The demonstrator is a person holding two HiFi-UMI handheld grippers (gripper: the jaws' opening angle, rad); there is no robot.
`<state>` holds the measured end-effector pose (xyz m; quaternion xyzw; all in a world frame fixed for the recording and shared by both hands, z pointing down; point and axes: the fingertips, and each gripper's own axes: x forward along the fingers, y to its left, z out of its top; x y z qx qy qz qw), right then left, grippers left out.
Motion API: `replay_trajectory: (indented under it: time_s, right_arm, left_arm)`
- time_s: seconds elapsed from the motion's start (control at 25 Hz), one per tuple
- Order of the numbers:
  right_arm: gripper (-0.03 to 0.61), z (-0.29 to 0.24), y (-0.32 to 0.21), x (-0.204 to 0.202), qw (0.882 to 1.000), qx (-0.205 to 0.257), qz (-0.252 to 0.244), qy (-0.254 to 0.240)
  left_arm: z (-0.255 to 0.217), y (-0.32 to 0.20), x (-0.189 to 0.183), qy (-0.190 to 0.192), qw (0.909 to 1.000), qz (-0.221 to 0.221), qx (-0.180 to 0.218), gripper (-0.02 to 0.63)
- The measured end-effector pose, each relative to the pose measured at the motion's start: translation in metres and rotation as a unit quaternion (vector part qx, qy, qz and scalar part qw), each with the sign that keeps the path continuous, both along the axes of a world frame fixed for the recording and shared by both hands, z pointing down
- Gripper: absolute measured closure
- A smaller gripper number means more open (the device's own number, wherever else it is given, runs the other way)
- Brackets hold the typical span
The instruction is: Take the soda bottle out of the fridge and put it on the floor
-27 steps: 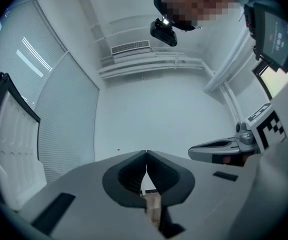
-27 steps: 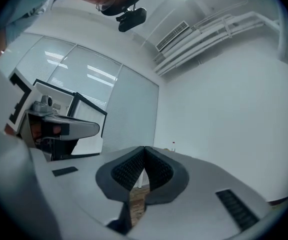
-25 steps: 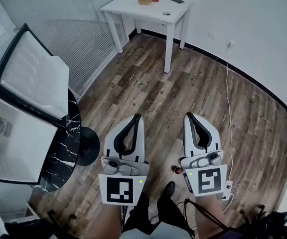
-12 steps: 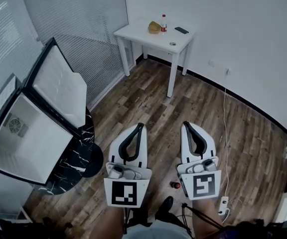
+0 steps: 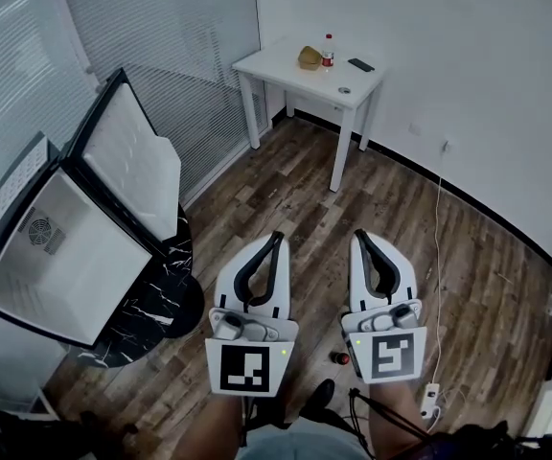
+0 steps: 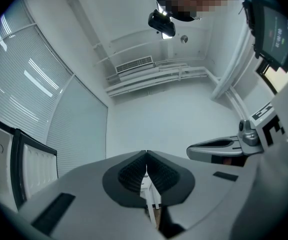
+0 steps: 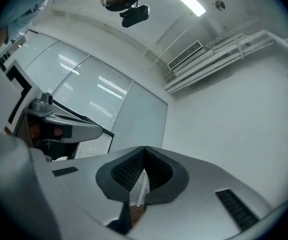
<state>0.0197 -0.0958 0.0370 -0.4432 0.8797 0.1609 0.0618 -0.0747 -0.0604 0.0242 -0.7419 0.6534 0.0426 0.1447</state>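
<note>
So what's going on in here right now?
A person holds a gripper in each hand above the wood floor. The left gripper and right gripper are side by side, both shut and empty. The fridge on the left stands open and looks empty inside. A small red-topped thing sits on the floor near the person's feet, probably the soda bottle, though it is too small to be sure. Another bottle stands on the white table.

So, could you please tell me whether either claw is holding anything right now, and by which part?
Nothing is held: the left claw and the right claw are both shut, jaws together with nothing between them.
</note>
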Motion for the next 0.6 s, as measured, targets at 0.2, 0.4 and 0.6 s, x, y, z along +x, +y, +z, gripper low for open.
replay_trajectory:
  time_s: [0.2,0.4,0.6]
  right_arm:
    - [0.568,-0.0012,0.0031,-0.0042,1.000,0.001,-0.002,0.001]
    - [0.567,0.0004,0.0068,-0.0044,1.000,0.001,-0.003,0.000]
    - [0.566,0.0011,0.0062,-0.0034,1.000,0.000,-0.001,0.004]
  left_arm:
    - [-0.0003,0.0037,-0.0024,-0.003,1.0000,-0.003,-0.002,0.597]
    - [0.0015,0.0070,-0.0021,-0.001,1.0000,-0.004,-0.004,0.597]
    - [0.0003,0.0068,-0.0012,-0.003,1.0000,-0.004,-0.002,0.597]
